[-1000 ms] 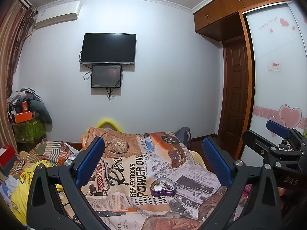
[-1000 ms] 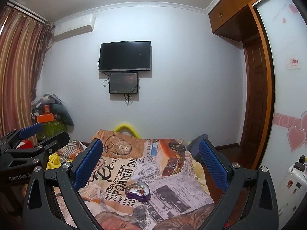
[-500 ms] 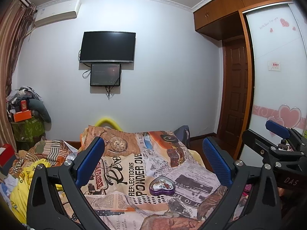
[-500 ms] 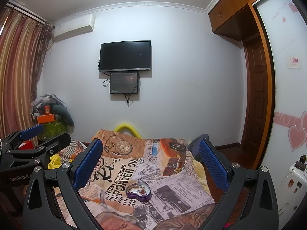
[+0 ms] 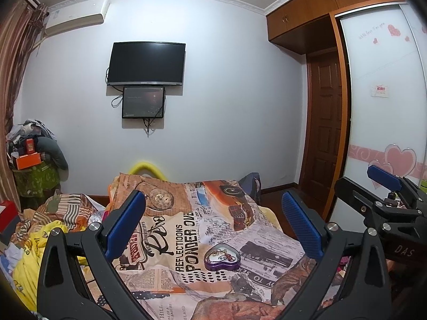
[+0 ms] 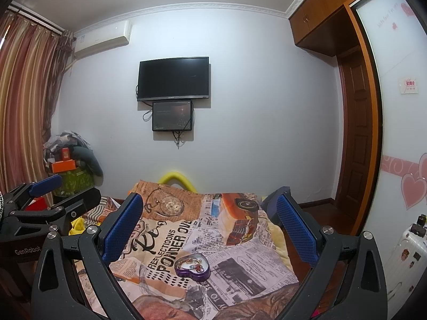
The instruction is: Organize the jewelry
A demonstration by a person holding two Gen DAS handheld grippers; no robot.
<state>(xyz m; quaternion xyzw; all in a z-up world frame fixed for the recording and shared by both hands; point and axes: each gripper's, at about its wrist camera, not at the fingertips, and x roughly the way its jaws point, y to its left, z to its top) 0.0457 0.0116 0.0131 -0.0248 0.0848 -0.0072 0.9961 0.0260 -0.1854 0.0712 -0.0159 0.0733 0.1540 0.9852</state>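
Here both tongs [image 5: 213, 222] [image 6: 210, 222] gape empty — heart tin's [image 5: 222, 256] jewelry [image 6: 192, 262] indistinct.

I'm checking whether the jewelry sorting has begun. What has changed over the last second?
Almost nothing. Both tongs, left and right, stay open and empty above the bed; the left view tips very slightly. The purple heart-shaped box lies untouched on the printed blanket, jewelry inside.

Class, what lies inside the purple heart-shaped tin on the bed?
Inside the purple heart-shaped tin, tangled jewelry pieces with gold and red bits show; its floor beneath them stays covered.
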